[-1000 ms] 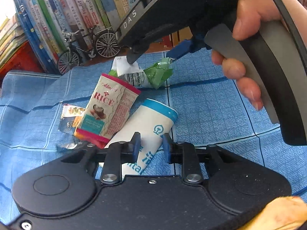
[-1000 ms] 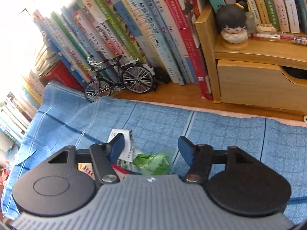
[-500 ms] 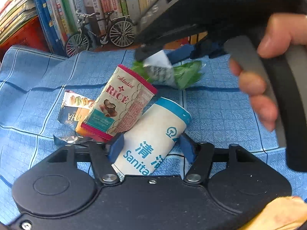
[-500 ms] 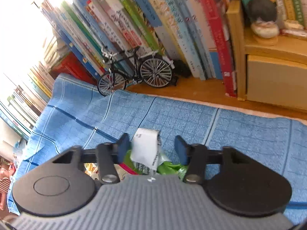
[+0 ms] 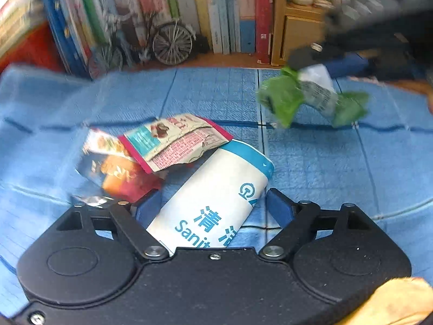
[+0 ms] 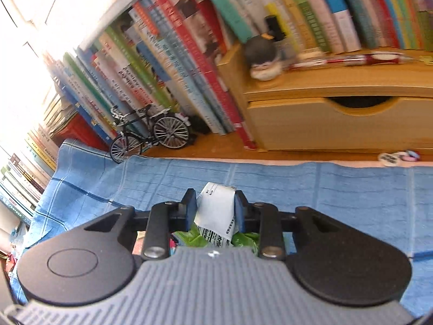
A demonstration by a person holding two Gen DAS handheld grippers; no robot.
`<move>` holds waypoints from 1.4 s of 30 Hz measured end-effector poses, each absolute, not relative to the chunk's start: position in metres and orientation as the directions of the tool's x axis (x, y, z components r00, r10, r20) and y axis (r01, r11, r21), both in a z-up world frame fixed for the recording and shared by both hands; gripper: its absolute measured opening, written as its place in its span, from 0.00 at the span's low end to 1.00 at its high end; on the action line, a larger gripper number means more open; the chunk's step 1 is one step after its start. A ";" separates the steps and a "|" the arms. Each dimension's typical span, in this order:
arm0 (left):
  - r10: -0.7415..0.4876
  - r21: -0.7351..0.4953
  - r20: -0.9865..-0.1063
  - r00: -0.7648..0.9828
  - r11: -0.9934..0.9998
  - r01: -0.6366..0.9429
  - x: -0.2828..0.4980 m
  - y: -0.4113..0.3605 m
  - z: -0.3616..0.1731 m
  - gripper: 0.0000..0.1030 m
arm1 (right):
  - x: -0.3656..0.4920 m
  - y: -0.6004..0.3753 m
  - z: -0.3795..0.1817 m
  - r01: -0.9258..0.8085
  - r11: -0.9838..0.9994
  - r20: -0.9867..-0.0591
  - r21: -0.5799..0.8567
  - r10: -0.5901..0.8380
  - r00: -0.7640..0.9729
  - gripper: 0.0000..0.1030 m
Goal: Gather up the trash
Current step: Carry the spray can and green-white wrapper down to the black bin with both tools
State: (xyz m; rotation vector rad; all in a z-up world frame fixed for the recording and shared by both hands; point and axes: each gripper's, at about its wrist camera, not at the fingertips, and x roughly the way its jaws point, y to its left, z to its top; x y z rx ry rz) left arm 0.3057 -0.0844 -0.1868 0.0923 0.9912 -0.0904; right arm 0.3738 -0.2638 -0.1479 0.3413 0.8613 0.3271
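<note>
A blue checked cloth (image 6: pixel 324 189) covered the surface. At twelve o'clock stood a row of books (image 6: pixel 189 54) — leaning, tightly packed — beside a wooden drawer unit (image 6: pixel 338 124). Bright daylight (image 6: pixel 24 27) flooded in at ten o'clock.

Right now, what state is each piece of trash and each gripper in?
Green wrapper: crumpled, clamped in the right gripper, off the blue cloth.
Right gripper: jaws closing on the wrapper.
White sanitary bag: lying on the cloth between the left gripper fingers, not pinched.
Left gripper: jaws opening.
Rice wrapper: lying on the bag's end.
Orange wrapper: underneath it.
</note>
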 end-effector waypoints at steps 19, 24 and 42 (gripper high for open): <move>-0.069 0.004 -0.841 0.537 0.991 0.134 0.267 -0.112 -0.162 0.28 | 0.357 -0.285 -0.149 -0.109 0.910 -0.701 0.401 0.381 0.603 0.35; -0.054 0.001 -0.832 0.552 0.995 0.099 0.262 -0.112 -0.154 0.28 | 0.352 -0.287 -0.147 -0.104 0.907 -0.700 0.408 0.384 0.603 0.35; 0.037 0.040 -0.828 0.560 0.999 -0.007 0.237 -0.106 -0.118 0.28 | 0.323 -0.285 -0.131 -0.108 0.892 -0.690 0.439 0.411 0.596 0.30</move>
